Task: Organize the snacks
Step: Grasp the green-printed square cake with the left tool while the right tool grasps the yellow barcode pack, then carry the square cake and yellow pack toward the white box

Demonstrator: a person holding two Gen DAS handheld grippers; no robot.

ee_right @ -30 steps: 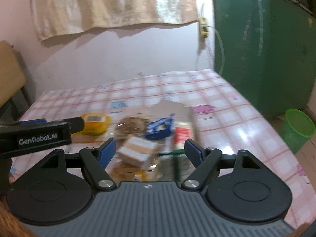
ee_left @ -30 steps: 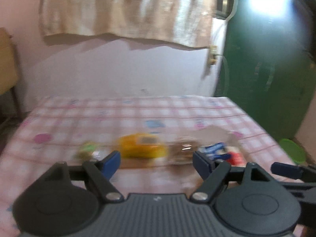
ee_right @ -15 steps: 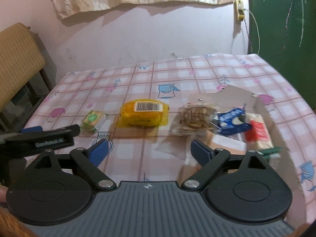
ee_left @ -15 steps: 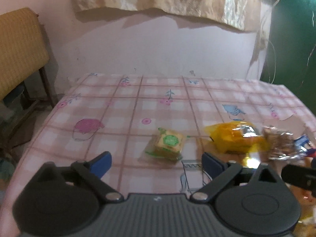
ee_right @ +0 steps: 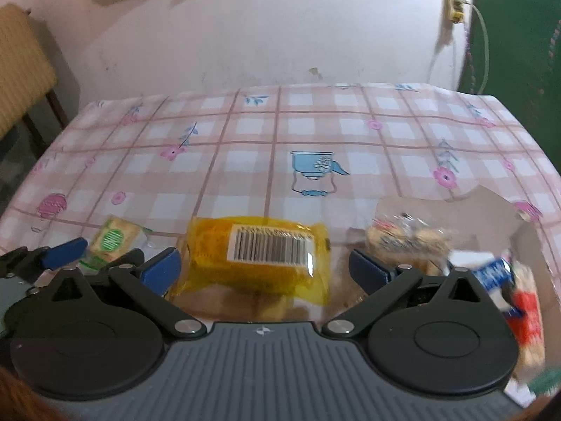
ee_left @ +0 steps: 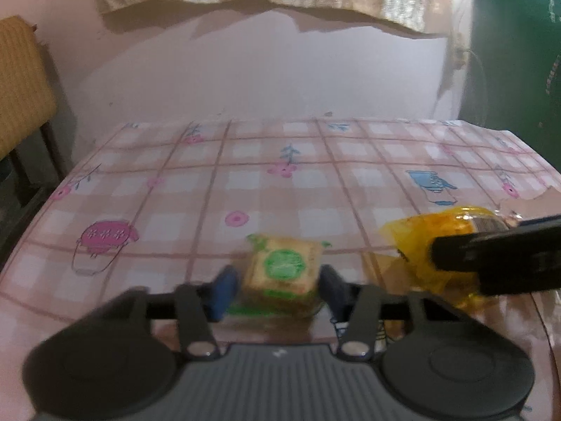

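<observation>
A small green-labelled biscuit pack [ee_left: 282, 273] lies on the checked tablecloth between the fingers of my left gripper [ee_left: 277, 293], which have closed in against its sides. It also shows in the right wrist view [ee_right: 114, 240]. A yellow packet with a barcode [ee_right: 259, 259] lies between the wide-open fingers of my right gripper [ee_right: 264, 270]. It shows at the right of the left wrist view [ee_left: 431, 235], partly behind the right gripper's finger [ee_left: 498, 252]. A clear bag of cookies [ee_right: 408, 242] lies right of it.
Blue and red snack packs [ee_right: 519, 298] lie in a cardboard box [ee_right: 491, 203] at the right. The pink checked tablecloth [ee_right: 280, 133] stretches back to the wall. A wooden chair [ee_left: 24, 91] stands at the left and a green door [ee_right: 522, 28] at the right.
My left gripper moved forward around the green-labelled pack and its fingers closed in on it. My right gripper moved forward and left, so the yellow packet now lies between its open fingers.
</observation>
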